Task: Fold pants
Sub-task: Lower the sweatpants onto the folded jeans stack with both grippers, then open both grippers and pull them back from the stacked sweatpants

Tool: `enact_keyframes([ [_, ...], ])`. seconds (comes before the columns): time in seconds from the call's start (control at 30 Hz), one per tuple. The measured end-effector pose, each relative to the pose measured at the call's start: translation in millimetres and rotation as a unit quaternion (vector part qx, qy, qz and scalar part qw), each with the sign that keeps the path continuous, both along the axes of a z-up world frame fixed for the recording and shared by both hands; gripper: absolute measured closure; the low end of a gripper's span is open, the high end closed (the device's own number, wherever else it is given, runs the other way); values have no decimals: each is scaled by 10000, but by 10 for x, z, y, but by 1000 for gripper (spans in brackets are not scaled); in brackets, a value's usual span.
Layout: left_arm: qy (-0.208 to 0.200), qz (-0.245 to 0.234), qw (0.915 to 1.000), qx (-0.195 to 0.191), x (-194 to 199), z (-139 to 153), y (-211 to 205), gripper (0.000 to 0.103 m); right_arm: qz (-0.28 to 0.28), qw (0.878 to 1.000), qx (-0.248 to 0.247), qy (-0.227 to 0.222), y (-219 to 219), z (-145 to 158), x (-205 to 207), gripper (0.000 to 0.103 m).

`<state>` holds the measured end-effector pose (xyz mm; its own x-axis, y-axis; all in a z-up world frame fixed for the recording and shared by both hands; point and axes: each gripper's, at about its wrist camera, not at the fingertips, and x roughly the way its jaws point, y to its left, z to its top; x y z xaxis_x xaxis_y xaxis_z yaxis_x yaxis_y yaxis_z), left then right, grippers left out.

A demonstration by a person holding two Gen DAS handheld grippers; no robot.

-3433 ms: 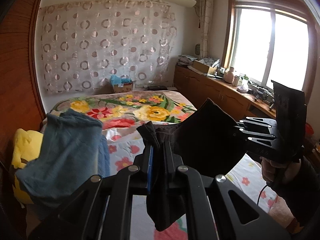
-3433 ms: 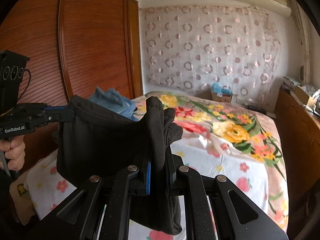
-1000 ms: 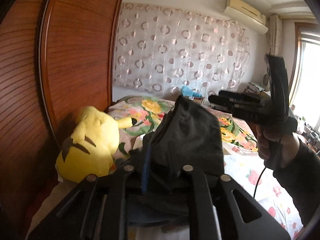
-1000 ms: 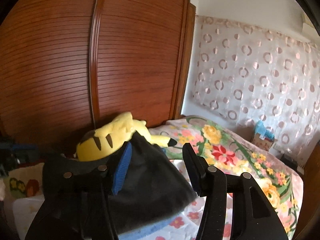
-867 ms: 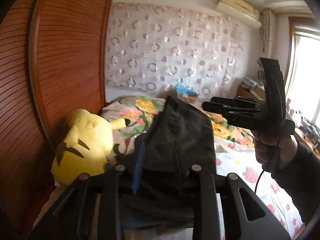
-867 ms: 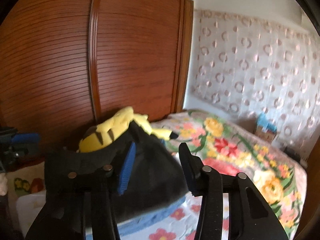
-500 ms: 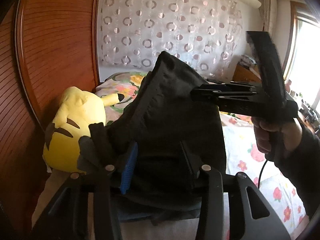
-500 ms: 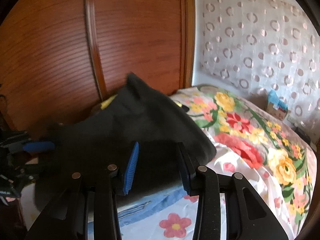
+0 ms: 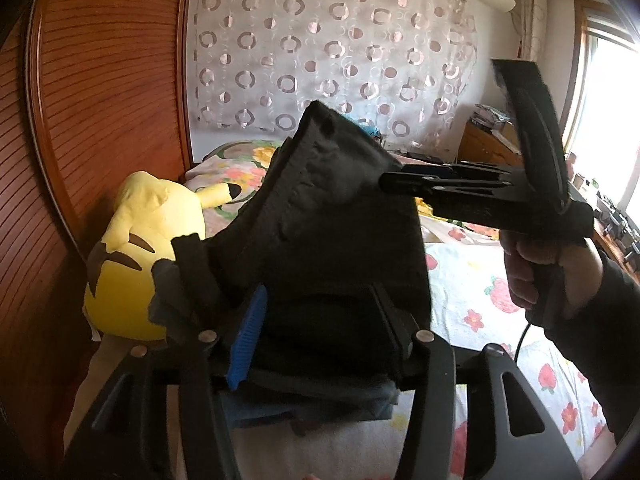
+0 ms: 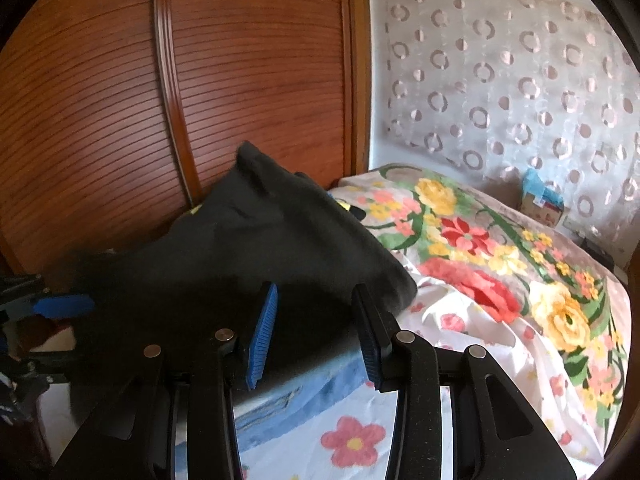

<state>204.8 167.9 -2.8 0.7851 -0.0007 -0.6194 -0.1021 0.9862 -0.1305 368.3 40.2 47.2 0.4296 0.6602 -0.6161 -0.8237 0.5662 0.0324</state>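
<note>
Left wrist view: black pants [image 9: 340,240] heaped beside the yellow plush [image 9: 136,252] on the bed [image 10: 500,320]; left gripper [image 9: 320,320] and right gripper [image 10: 312,316] both gape, holding nothing.

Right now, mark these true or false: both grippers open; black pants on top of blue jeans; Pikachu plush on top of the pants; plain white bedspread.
1. Both grippers are open. True: the left gripper and the right gripper each have their jaws spread, neither clamped on cloth.
2. The black pants lie on top of the blue jeans. True: the jeans' edge shows from under them.
3. The Pikachu plush sits on top of the pants. False: the Pikachu plush is beside them, against the wooden wardrobe.
4. The bedspread is plain white. False: the bedspread has a bright floral print.
</note>
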Motion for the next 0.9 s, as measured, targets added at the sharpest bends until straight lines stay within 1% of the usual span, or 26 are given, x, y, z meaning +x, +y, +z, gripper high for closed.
enact_keyframes([
  [0.03,-11,-8,10000,5,-29,13,-9,52,-27,10000,20,2,-37,23,-39,60],
  [0.27,-119,-50,9998,124,-240,157,-141,51,-197,9996,193,-44,-348,200,-427,55],
  [0.4,-194,-63,9996,198,-365,238,-225,50,-315,9991,277,-73,-533,273,-672,49],
  [0.5,-248,-79,9994,243,-489,279,-294,50,-364,9988,323,-109,-623,317,-828,47],
  [0.57,-285,-105,9992,265,-562,311,-340,50,-405,9985,343,-145,-689,330,-933,42],
  [0.63,-316,-132,9990,303,-643,338,-390,50,-440,9982,369,-169,-736,356,-1014,35],
  [0.77,-381,-172,9986,334,-786,384,-476,50,-520,9976,408,-188,-837,368,-1196,27],
  [0.83,-424,-191,9983,346,-869,404,-511,49,-567,9973,411,-206,-877,370,-1272,17],
  [0.9,-467,-202,9980,371,-943,415,-550,49,-668,9967,409,-232,-944,365,-1366,13],
])
